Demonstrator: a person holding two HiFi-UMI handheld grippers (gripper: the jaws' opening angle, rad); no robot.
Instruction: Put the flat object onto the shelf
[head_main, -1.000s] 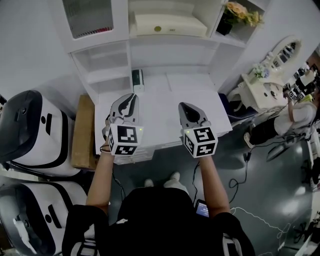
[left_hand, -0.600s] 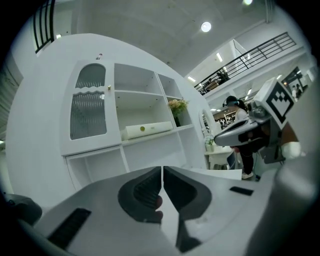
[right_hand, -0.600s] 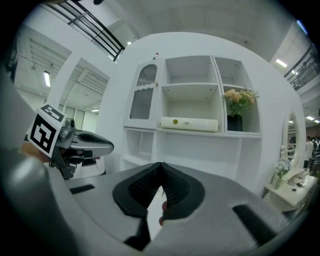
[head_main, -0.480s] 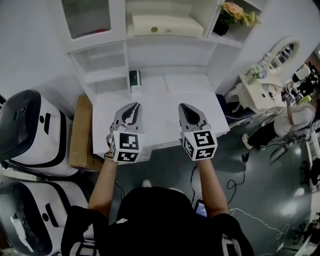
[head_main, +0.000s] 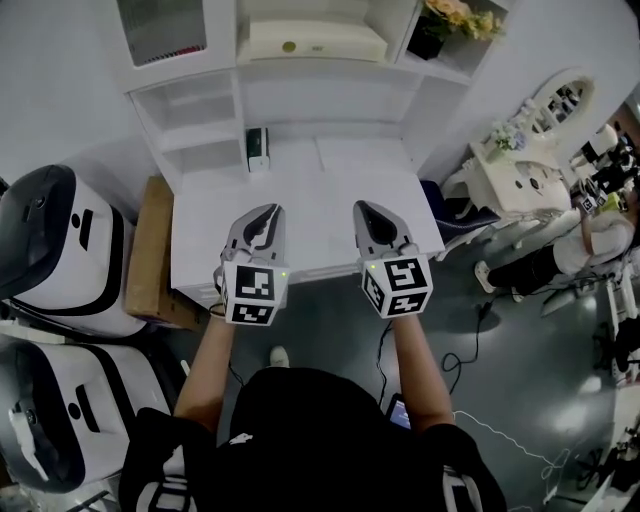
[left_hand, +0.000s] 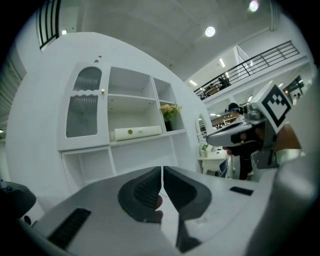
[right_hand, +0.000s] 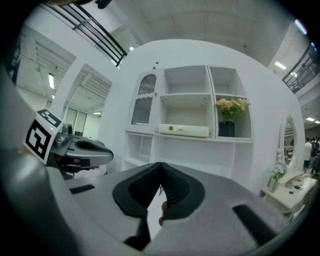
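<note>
Since the flat object (head_main: 257, 148) sits at the back of the desk (head_main: 330, 215), just by the post between the left cubby (head_main: 200, 155) and the wide middle bay, the pick hasn't started. Small, dark with a pale edge; can't tell if it lies flat or leans on the post.

Left gripper (head_main: 263, 214) and right gripper (head_main: 367, 212) both hover over the front half of the desk, well apart from the object, pointing at the shelf unit. Both have jaws fully together with nothing between the pads.

Step in hand, as I read it: reach and grasp. Notes:
- Left is the nearer one, so use it.
- Open the jaws before getting close, not at contact.
- Thin item on a hard top, so come in low and take it across its narrow edges. If it lies flat, tip it against the post first.
- Watch the post and cubby wall; there's little room on that side.

Upper shelf already carries a cream box (head_main: 315, 40), with a flower pot (head_main: 430, 38) in the bay to its right. The left cubby looks free.
</note>
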